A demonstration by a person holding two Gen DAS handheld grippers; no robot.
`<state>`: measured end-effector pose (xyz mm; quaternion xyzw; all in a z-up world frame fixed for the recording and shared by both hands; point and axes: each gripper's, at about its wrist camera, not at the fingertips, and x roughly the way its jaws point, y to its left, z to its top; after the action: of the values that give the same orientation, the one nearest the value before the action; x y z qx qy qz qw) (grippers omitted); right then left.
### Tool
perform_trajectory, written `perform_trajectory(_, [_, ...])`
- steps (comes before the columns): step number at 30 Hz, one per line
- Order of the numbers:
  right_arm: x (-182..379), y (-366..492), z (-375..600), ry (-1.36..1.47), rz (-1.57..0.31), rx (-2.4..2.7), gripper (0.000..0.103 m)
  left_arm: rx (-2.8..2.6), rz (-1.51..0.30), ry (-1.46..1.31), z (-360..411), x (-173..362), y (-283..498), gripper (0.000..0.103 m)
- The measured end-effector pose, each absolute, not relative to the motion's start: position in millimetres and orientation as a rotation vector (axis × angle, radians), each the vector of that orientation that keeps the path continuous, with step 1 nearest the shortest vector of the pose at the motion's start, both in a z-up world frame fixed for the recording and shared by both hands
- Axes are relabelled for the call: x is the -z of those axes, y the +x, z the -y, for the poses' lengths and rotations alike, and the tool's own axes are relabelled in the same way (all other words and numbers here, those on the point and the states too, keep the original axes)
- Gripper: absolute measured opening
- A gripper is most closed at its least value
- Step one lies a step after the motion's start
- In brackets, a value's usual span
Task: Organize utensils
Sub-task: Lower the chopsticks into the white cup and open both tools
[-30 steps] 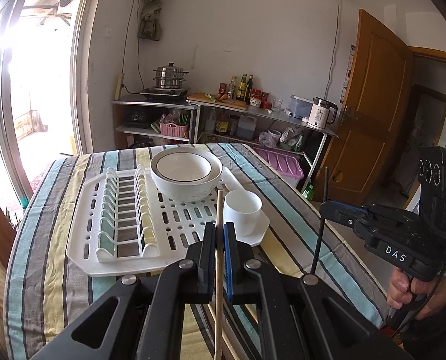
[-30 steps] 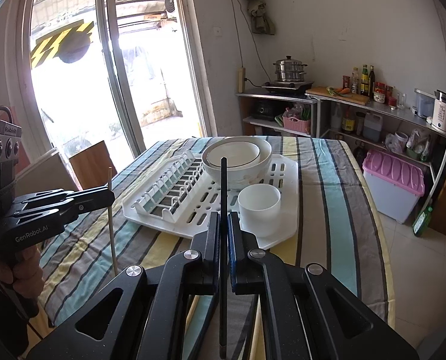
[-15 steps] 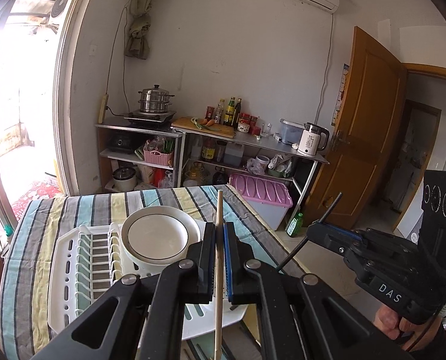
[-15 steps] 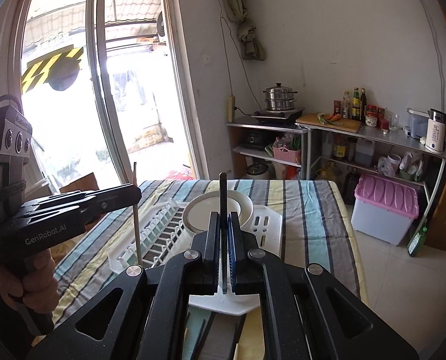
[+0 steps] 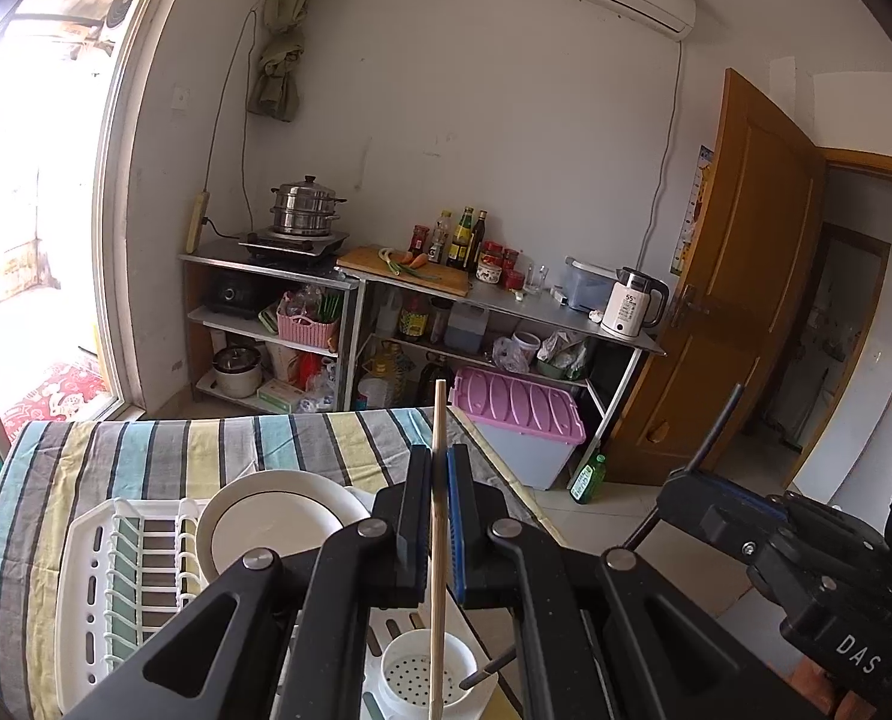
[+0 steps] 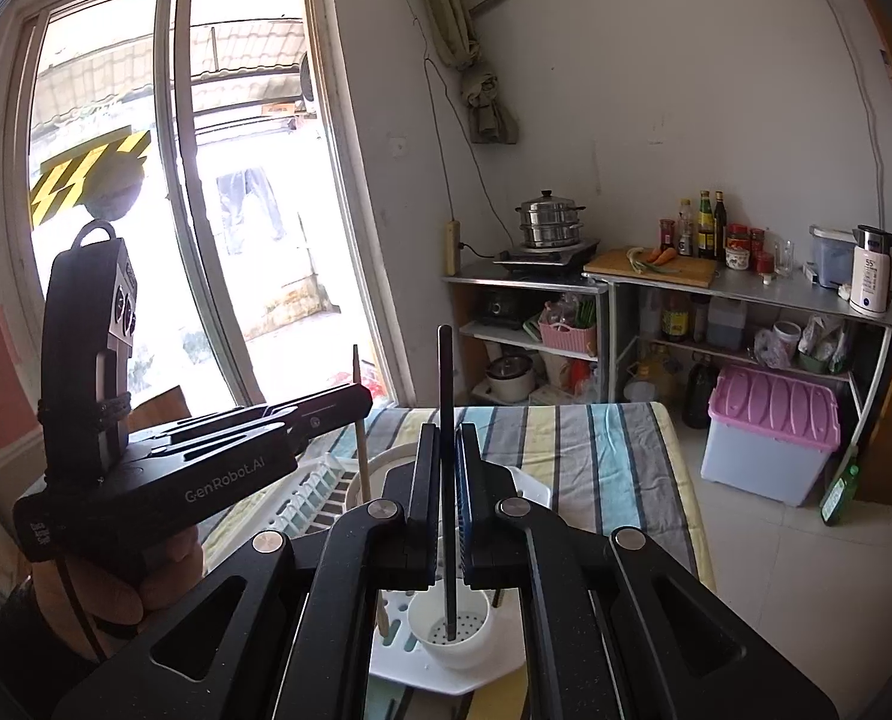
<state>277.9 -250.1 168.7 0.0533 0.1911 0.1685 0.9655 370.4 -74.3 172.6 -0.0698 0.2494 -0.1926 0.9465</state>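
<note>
My left gripper (image 5: 439, 468) is shut on a wooden chopstick (image 5: 439, 420) held upright, its lower end over the white perforated utensil cup (image 5: 428, 675) in the drying rack (image 5: 86, 576). My right gripper (image 6: 447, 450) is shut on a black chopstick (image 6: 446, 372), also upright, its lower end inside the cup (image 6: 451, 630). The right gripper also shows in the left wrist view (image 5: 685, 483) at the right, and the left gripper in the right wrist view (image 6: 359, 402) at the left. A white bowl (image 5: 266, 531) sits on the rack behind the cup.
The rack stands on a table with a striped cloth (image 5: 236, 438). Behind the table are metal shelves (image 5: 350, 294) with a steamer pot, bottles and a kettle (image 5: 631, 303). A pink-lidded bin (image 5: 517, 414) and a wooden door (image 5: 739, 300) are at the right.
Both grippers have risen and tilted up over the rack. The chopsticks' lower ends now hang at the utensil cup, which has slid to the bottom of both views.
</note>
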Motion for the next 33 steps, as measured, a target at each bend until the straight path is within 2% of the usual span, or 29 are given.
perform_trajectory(11, [-130,304,249,0.136,-0.473,-0.342,0.005,0.368,-0.555,-0.22,67,-116,406,0.005])
perform_trajectory(20, [-110,310,260,0.151,-0.515,-0.314,0.005,0.35,-0.625,-0.21,61,-80,404,0.005])
perform_trajectory(30, [-105,308,279,0.176,-0.561,-0.266,0.007,0.308,-0.626,-0.176,51,-77,389,0.006])
perform_trajectory(33, [-104,305,279,0.166,-0.568,-0.265,0.013,0.296,-0.618,-0.154,50,-80,382,0.006])
